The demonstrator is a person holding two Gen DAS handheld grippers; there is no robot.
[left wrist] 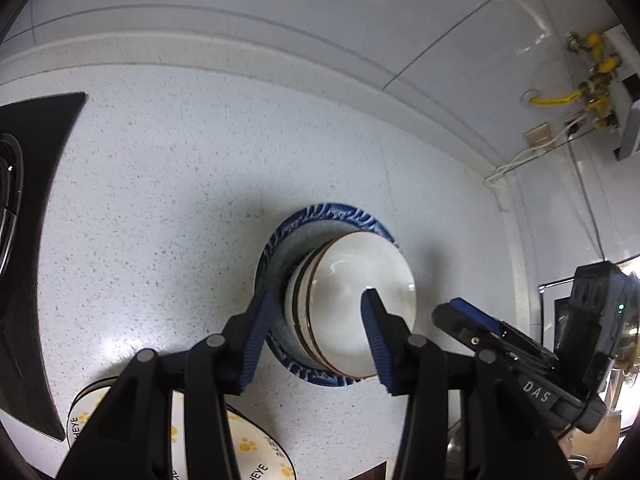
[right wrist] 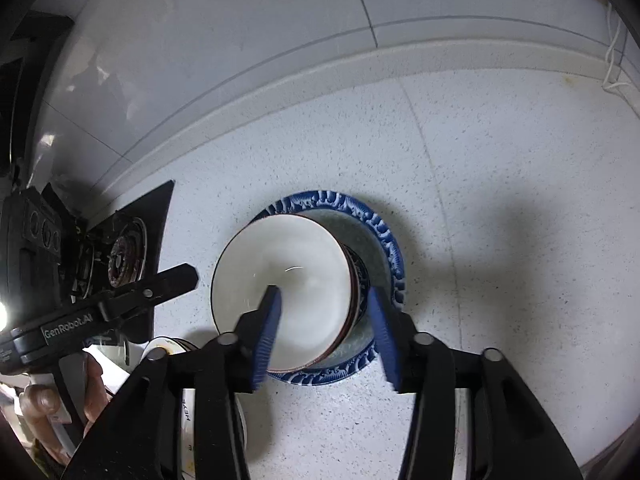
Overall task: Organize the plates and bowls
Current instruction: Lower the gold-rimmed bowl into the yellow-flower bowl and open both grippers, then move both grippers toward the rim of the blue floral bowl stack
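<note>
- Our left gripper (left wrist: 316, 334) hangs over the bowls (left wrist: 360, 304), its jaws partly apart and gripping nothing.
- Our right gripper (right wrist: 326, 334) is likewise partly parted, straddling the bowls' right rim without pressing it.
- The white bowls sit nested on the blue plate (left wrist: 320, 216), which rests on the speckled counter (left wrist: 180, 200).
- Another plate (left wrist: 256, 448) with paw prints lies near, beside the stove (right wrist: 128, 256).
</note>
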